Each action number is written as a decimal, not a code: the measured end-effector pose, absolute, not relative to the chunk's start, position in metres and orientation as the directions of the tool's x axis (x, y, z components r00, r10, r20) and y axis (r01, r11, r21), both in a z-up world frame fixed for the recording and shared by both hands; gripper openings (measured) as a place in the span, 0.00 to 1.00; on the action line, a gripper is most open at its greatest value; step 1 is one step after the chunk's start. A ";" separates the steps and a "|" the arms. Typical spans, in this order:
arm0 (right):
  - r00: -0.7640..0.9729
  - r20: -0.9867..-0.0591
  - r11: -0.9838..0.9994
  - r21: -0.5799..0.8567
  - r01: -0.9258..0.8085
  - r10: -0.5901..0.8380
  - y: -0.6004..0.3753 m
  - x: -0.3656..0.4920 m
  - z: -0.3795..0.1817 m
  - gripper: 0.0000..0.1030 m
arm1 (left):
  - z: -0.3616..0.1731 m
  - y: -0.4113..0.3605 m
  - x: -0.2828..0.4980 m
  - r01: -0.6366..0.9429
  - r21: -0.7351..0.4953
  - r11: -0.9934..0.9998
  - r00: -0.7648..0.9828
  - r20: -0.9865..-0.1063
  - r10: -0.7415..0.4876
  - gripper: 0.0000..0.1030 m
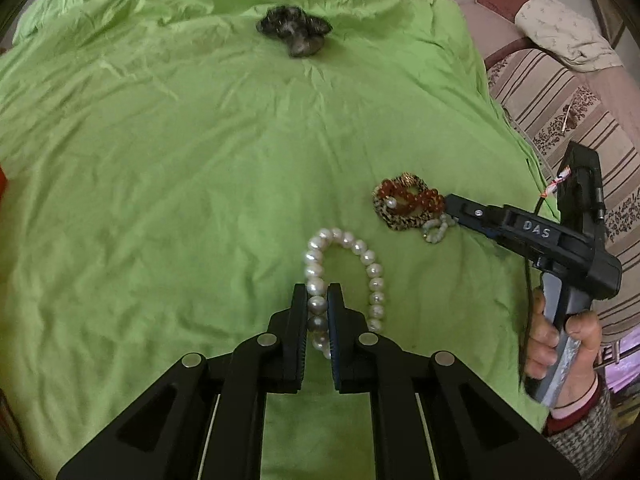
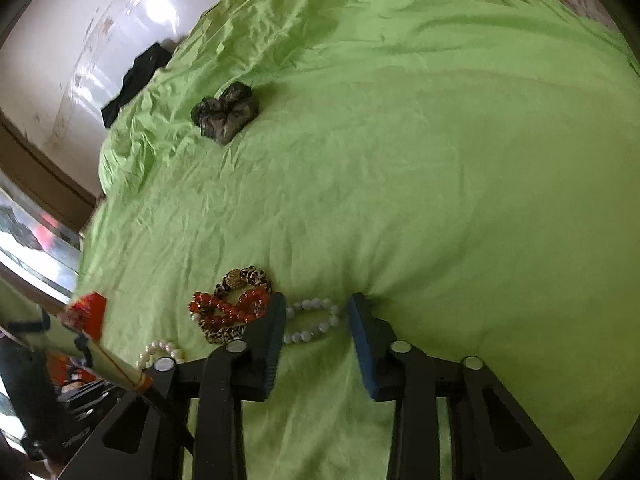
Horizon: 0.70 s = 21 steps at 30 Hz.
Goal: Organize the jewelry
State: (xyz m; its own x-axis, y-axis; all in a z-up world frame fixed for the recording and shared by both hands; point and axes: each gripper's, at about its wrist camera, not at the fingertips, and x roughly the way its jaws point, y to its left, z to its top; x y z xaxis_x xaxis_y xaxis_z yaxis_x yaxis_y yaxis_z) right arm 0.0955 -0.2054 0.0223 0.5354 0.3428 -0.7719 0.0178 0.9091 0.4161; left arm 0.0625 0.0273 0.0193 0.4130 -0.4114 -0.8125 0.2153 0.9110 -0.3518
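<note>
Two grippers working bracelets on the green bedsheet [image 1: 160, 180].
Left gripper [image 1: 317, 300] fingers are clamping the pearl bracelet [image 1: 370, 258]; right gripper [image 2: 316, 316] fingers are straddling the pale bead bracelet [image 2: 316, 322] (not pressing it), beside the red bead bracelet [image 2: 228, 310].

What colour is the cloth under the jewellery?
The cloth is bright lime green, plain and wrinkled; the left wrist view shows it best.

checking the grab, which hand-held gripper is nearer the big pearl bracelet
Left. The left hand-held gripper is shut on the pearl bracelet; the right hand-held gripper sits off beside it, around a small pale bead bracelet.
</note>
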 end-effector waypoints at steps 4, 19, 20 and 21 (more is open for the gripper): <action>0.529 -0.771 0.907 0.420 0.002 0.356 -0.206 0.093 0.030 0.06 | 0.018 0.020 0.059 0.209 -0.339 0.917 0.422 -0.815 -0.398 0.09; 0.658 -0.654 0.897 0.435 -0.075 0.372 -0.191 0.049 0.105 0.06 | 0.113 0.083 -0.002 0.165 -0.349 0.923 0.605 -0.703 -0.374 0.09; 0.658 -0.655 0.900 0.428 -0.082 0.372 -0.189 0.046 0.106 0.06 | 0.120 0.092 -0.007 0.154 -0.345 0.926 0.619 -0.697 -0.363 0.09; 0.658 -0.655 0.902 0.422 -0.089 0.371 -0.185 0.044 0.108 0.06 | 0.125 0.101 -0.012 0.143 -0.342 0.929 0.632 -0.691 -0.352 0.09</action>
